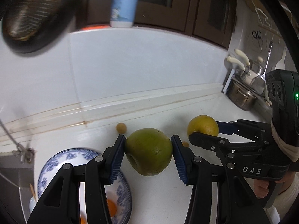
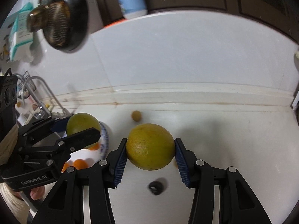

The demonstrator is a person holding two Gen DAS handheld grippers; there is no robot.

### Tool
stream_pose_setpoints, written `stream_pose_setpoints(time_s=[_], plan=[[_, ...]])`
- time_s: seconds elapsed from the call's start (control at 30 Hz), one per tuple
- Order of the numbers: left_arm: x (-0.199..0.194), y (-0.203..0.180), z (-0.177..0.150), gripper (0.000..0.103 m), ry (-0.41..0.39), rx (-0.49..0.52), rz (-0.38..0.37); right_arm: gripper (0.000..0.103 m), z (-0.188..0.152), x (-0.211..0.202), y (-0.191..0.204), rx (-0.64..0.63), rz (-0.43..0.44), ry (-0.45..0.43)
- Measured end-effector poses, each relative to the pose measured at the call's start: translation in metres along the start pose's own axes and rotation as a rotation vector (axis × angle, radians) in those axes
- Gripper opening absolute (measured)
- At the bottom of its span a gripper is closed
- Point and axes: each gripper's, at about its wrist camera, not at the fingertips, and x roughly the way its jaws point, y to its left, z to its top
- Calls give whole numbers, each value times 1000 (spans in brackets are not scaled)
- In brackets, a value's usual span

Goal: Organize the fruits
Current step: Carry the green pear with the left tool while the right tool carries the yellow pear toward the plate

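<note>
My left gripper [image 1: 148,155] is shut on a large green round fruit [image 1: 148,151], its blue pads pressing both sides. My right gripper [image 2: 151,149] is shut on a yellow-green round fruit [image 2: 150,146]. Each gripper also shows in the other view: the right gripper [image 1: 205,130] with its yellow fruit [image 1: 202,127], and the left gripper [image 2: 82,128] with the green fruit [image 2: 82,125] near the plate's rim. A blue-and-white plate [image 1: 82,156] at the lower left holds orange fruits [image 2: 80,163]. A small tan round fruit [image 1: 121,127] lies by the backsplash.
The white counter [image 2: 224,140] ends at a tiled backsplash. Steel pots [image 1: 243,95] stand at the right. A sink tap [image 2: 43,93] is at the left. A pale blue bottle [image 1: 124,3] stands on the ledge above. A small dark object [image 2: 156,187] lies on the counter.
</note>
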Motion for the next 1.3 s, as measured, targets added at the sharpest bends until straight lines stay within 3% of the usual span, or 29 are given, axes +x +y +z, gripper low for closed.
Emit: stream_pose_setpoints(time_s=[0.63,1.3], plan=[[-91,51,-26,49,-100,-27,120,50,-5,-19,101,-100,74,-77],[-116,119,-63,49,-42,-60,179,50,-11,13,181,-201,106,-46]])
